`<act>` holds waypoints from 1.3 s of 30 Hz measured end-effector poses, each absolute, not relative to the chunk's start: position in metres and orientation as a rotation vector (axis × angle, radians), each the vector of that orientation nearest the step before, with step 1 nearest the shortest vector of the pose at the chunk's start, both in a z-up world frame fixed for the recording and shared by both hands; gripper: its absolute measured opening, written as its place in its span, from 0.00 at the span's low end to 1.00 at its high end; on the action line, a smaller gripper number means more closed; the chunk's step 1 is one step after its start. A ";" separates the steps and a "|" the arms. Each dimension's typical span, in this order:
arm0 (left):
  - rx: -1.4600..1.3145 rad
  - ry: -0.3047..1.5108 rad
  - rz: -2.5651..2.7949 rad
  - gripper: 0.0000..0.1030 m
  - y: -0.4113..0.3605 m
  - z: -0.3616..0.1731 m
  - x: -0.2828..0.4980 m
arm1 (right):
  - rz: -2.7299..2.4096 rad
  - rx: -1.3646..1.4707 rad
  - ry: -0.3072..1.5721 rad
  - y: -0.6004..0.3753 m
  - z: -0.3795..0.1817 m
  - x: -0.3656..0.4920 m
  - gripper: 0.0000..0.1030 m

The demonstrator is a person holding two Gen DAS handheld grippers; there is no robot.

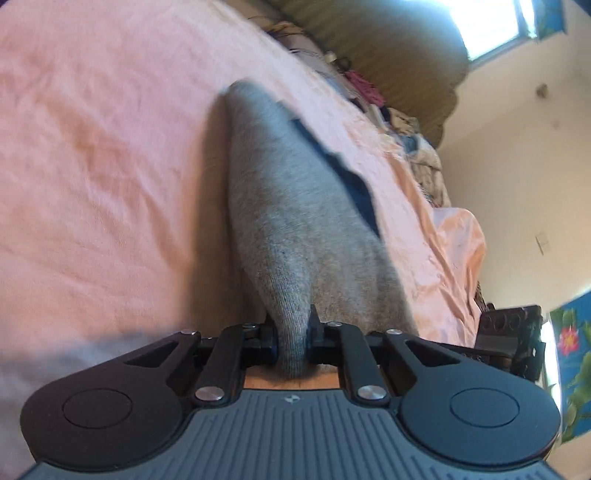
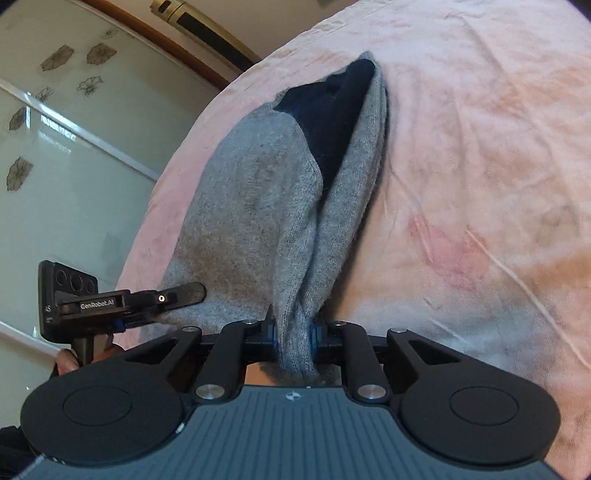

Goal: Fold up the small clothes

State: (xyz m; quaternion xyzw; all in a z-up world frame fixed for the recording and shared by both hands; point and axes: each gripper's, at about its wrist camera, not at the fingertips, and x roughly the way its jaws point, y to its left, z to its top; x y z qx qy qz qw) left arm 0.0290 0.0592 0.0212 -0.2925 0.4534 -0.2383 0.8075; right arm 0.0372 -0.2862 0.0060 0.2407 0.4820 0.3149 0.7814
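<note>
Home bedroom, pink bedsheet (image 1: 92,155), clothes pile (image 1: 417,147), window (image 1: 491,26)

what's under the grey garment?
The pink bedsheet lies under the grey garment, showing on all sides. A dark navy part shows between its folds. Anything beneath the cloth itself is covered.

Pink bedsheet (image 1: 110,166), heaped clothes (image 1: 417,147), bright window (image 1: 484,26), flowered glass panel (image 2: 74,155).

Both grippers alike — right gripper (image 2: 294,334) and left gripper (image 1: 291,339): black linkage arms with silver screw heads, round black discs, ribbed grey body; blue pads on right fingers (image 2: 314,334) — "GenRobot.AI" lettering on left.
</note>
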 end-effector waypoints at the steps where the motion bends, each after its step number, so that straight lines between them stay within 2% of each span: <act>1: -0.593 0.964 -0.528 0.12 0.060 0.026 0.021 | 0.703 0.512 1.032 -0.287 0.011 0.029 0.20; 4: -0.418 1.032 -0.493 0.17 0.058 0.013 0.004 | 0.689 0.461 1.073 -0.282 -0.001 0.013 0.19; 6: -0.385 0.994 -0.484 0.22 0.066 0.020 -0.004 | 0.712 0.507 1.061 -0.287 0.001 0.013 0.40; 7: -0.352 0.963 -0.457 0.25 0.069 0.034 -0.006 | 0.679 0.514 1.038 -0.292 0.011 0.016 0.46; 8: -0.313 0.904 -0.428 0.31 0.068 0.049 -0.008 | 0.642 0.521 0.973 -0.300 0.024 0.018 0.59; 9: -0.272 0.808 -0.398 0.45 0.065 0.067 -0.008 | 0.629 0.537 0.904 -0.305 0.037 0.024 0.65; 10: -0.235 0.737 -0.376 0.58 0.057 0.080 -0.005 | 0.630 0.552 0.848 -0.307 0.050 0.035 0.65; 11: -0.185 0.663 -0.356 0.79 0.042 0.090 0.003 | 0.620 0.555 0.820 -0.302 0.060 0.049 0.65; 12: -0.133 0.606 -0.352 0.83 0.026 0.096 0.013 | 0.608 0.542 0.797 -0.291 0.070 0.066 0.65; 14: 0.013 0.550 -0.379 0.83 -0.014 0.091 0.038 | 0.629 0.497 0.779 -0.266 0.080 0.103 0.69; 15: 0.084 0.556 -0.374 0.83 -0.029 0.083 0.053 | 0.631 0.483 0.786 -0.255 0.079 0.123 0.77; 17: 0.175 0.695 -0.332 0.82 -0.051 0.050 0.093 | 0.554 0.407 0.857 -0.234 0.063 0.159 0.83; 18: 0.170 0.760 -0.316 0.89 -0.050 0.030 0.108 | 0.477 0.366 0.934 -0.228 0.045 0.177 0.81; 19: 0.156 0.686 -0.324 0.91 -0.043 0.018 0.105 | 0.450 0.354 0.979 -0.226 0.024 0.182 0.77; 20: 0.153 0.651 -0.343 0.92 -0.038 0.012 0.102 | 0.489 0.332 0.884 -0.230 0.017 0.178 0.74; 23: 0.136 0.650 -0.352 0.92 -0.033 0.014 0.101 | 0.509 0.313 0.907 -0.230 0.016 0.178 0.72; 24: 0.139 0.643 -0.357 0.92 -0.034 0.013 0.101 | 0.487 0.285 0.941 -0.225 0.023 0.187 0.63; 26: 0.135 0.639 -0.356 0.92 -0.033 0.014 0.100 | 0.408 0.347 0.977 -0.228 0.041 0.195 0.52; 29: 0.143 0.631 -0.352 0.92 -0.037 0.015 0.099 | 0.595 0.471 0.927 -0.211 0.062 0.189 0.55; 32: 0.146 0.626 -0.354 0.92 -0.037 0.012 0.094 | 0.757 0.450 1.050 -0.157 0.055 0.200 0.68; 34: 0.148 0.621 -0.355 0.92 -0.037 0.012 0.093 | 0.755 0.388 1.161 -0.123 0.030 0.212 0.69; 35: 0.156 0.622 -0.351 0.92 -0.037 0.011 0.093 | 0.735 0.354 1.154 -0.115 0.019 0.216 0.63; 37: 0.138 0.619 -0.355 0.92 -0.034 0.010 0.093 | 0.725 0.485 1.119 -0.127 0.008 0.235 0.52; 38: 0.143 0.614 -0.357 0.92 -0.033 0.010 0.091 | 0.666 0.540 1.151 -0.137 0.002 0.244 0.22; 39: 0.154 0.608 -0.356 0.92 -0.034 0.011 0.089 | 0.620 0.534 1.178 -0.145 -0.002 0.248 0.02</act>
